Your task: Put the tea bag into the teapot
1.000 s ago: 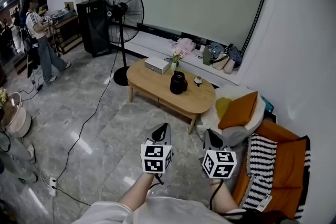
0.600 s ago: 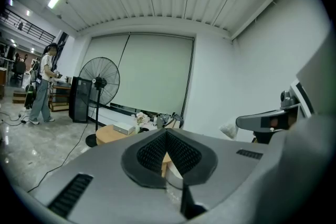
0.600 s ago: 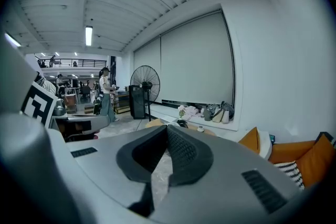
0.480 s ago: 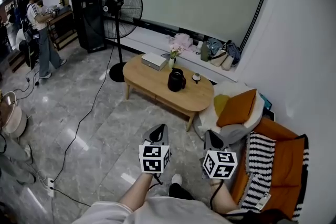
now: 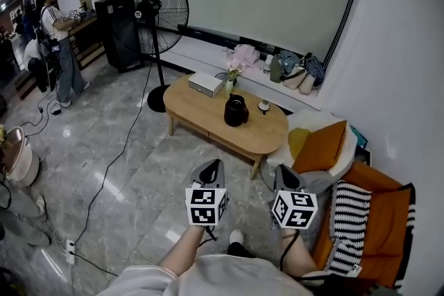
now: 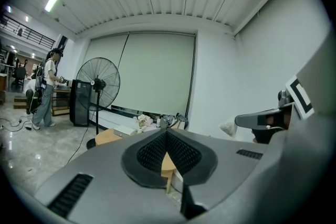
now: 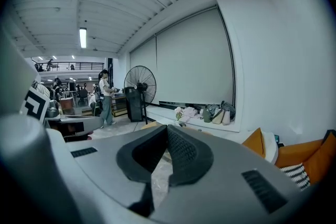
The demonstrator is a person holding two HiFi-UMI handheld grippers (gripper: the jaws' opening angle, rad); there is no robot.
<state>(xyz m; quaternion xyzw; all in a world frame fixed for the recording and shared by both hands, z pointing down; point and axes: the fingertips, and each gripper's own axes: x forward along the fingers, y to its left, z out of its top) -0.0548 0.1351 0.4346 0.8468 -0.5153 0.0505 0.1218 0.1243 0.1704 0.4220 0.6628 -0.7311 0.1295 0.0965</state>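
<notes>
Far ahead, teapot (image 5: 236,111) on table (image 5: 196,107), well apart from left tongs (image 5: 216,166) and right tongs (image 5: 282,170); both closed, empty.

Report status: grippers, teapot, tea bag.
Both shut, empty: left gripper, right gripper. Black teapot on wooden table ahead, well beyond the grippers. No tea bag made out. Nothing seen in the way.

My head camera looks steeply down from well back of the desk (image 5: 201,111). Cameras on the left gripper (image 5: 212,173) and right gripper (image 5: 284,178) face level along their jaws toward that desk. All three share the desk and the fan (image 5: 147,7) beside it.
</notes>
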